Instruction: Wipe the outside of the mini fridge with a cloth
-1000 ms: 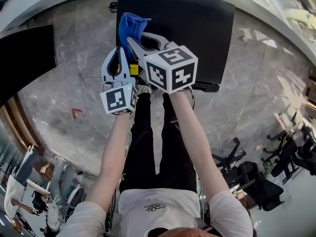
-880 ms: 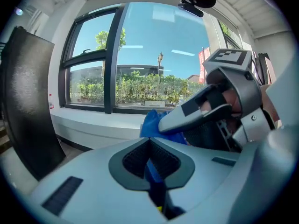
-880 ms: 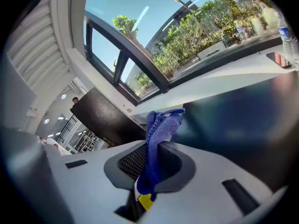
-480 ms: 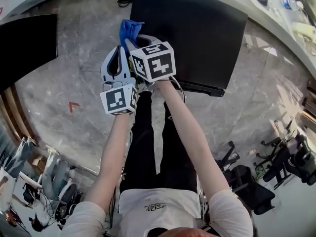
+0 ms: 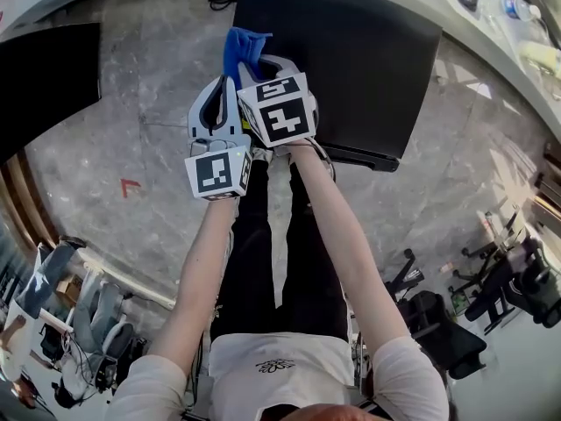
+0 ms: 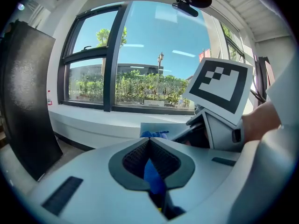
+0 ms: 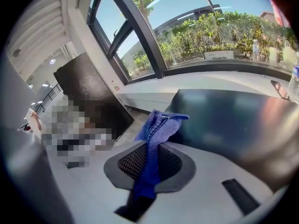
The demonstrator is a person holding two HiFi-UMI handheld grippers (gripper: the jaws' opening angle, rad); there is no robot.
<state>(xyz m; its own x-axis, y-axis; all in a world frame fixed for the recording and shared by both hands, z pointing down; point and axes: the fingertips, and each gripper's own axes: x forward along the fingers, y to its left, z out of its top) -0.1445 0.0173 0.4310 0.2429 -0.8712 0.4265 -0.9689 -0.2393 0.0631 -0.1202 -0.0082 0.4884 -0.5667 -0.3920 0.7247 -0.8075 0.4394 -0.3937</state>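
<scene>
The black mini fridge [image 5: 351, 51] stands on the floor ahead of me, seen from above; its dark top [image 7: 233, 120] fills the right of the right gripper view. A blue knitted cloth [image 5: 244, 46] hangs at the fridge's near left corner. My right gripper [image 5: 254, 64] is shut on the cloth [image 7: 156, 125], which sticks up from between its pads. My left gripper [image 5: 219, 82] sits close beside it on the left, its jaws together [image 6: 149, 141] with a blue strip [image 6: 153, 176] pinched between them. The cloth's tip [image 6: 154, 134] shows just past them.
A second black cabinet [image 5: 44, 86] stands to the left on the marble floor [image 5: 131, 130]. A white window ledge [image 5: 491, 24] curves behind the fridge and carries a bottle [image 5: 513, 5]. A cable [image 5: 221, 3] lies by the fridge's back corner. Office chairs [image 5: 526, 288] stand at the right.
Both grippers and the cloth have shifted slightly right over the last half second. A second ago the cloth hung lower and spread wider above the left gripper.
</scene>
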